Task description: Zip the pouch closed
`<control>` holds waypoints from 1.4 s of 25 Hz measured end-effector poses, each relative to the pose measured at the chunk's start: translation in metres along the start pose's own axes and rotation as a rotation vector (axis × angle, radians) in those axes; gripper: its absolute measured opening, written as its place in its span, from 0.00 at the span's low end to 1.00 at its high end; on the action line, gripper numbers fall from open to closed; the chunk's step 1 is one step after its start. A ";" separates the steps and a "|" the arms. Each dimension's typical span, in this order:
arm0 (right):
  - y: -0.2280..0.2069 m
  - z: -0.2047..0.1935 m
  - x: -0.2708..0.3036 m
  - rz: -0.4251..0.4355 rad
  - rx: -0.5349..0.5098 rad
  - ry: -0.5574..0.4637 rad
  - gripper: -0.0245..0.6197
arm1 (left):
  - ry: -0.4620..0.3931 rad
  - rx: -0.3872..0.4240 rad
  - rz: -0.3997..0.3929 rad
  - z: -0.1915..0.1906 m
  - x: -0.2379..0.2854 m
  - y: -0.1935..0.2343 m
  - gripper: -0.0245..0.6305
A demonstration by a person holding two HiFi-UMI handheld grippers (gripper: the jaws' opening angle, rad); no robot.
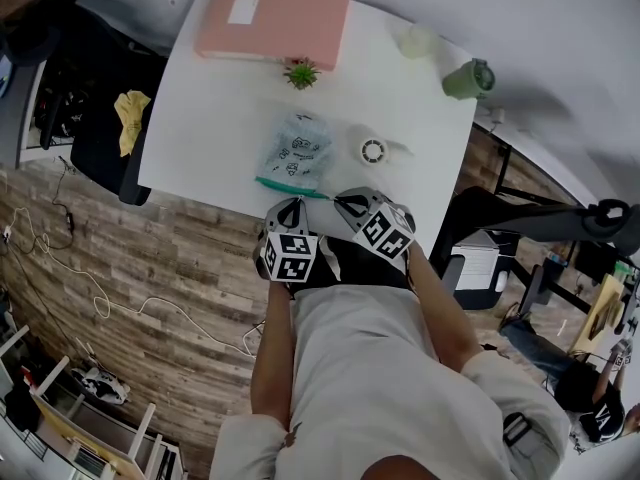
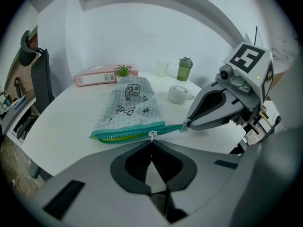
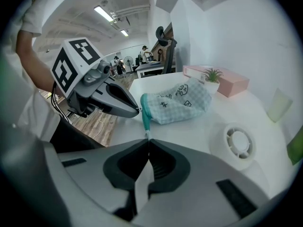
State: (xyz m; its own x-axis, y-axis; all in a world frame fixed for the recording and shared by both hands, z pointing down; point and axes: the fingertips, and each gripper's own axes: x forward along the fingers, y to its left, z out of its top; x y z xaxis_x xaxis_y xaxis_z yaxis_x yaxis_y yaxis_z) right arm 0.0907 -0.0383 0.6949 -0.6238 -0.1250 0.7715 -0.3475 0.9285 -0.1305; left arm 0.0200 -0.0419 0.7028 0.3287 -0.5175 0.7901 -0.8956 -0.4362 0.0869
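Observation:
A checked pouch (image 1: 296,148) with black doodles lies near the front edge of the white table (image 1: 200,138). Its teal zipper (image 2: 128,134) faces me. My left gripper (image 2: 151,140) is shut on the small white zipper pull (image 2: 152,135). Left of the pull the zipper gapes and shows yellow inside; right of it the teal tape is thin and closed. My right gripper (image 3: 148,140) is shut on the zipper's end tab (image 3: 146,126), just off the pouch's corner. In the head view both grippers (image 1: 290,203) (image 1: 338,200) sit side by side at the zipper edge.
A pink binder (image 1: 275,16) and a small potted plant (image 1: 301,72) stand behind the pouch. A white tape roll (image 1: 373,150) lies to its right, with a green cup (image 1: 467,78) and a clear cup (image 1: 415,40) farther back. A black chair (image 1: 100,118) stands left of the table.

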 end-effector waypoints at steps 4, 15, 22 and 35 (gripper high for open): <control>-0.001 0.000 0.001 -0.003 0.005 -0.003 0.04 | 0.001 -0.008 0.006 -0.001 -0.001 0.006 0.03; -0.004 0.002 -0.001 -0.015 0.015 -0.001 0.04 | -0.001 -0.018 0.018 0.000 -0.003 0.017 0.03; -0.006 -0.001 -0.003 -0.030 0.028 0.003 0.04 | -0.003 -0.020 0.028 -0.001 -0.005 0.028 0.03; -0.007 -0.002 -0.003 -0.052 0.054 0.010 0.04 | -0.001 -0.017 0.031 -0.003 -0.008 0.042 0.03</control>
State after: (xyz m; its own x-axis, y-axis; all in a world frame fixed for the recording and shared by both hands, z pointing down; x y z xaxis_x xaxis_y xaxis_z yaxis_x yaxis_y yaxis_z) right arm 0.0969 -0.0435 0.6946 -0.5966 -0.1690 0.7846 -0.4167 0.9007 -0.1229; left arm -0.0210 -0.0544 0.7018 0.3006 -0.5316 0.7918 -0.9105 -0.4071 0.0723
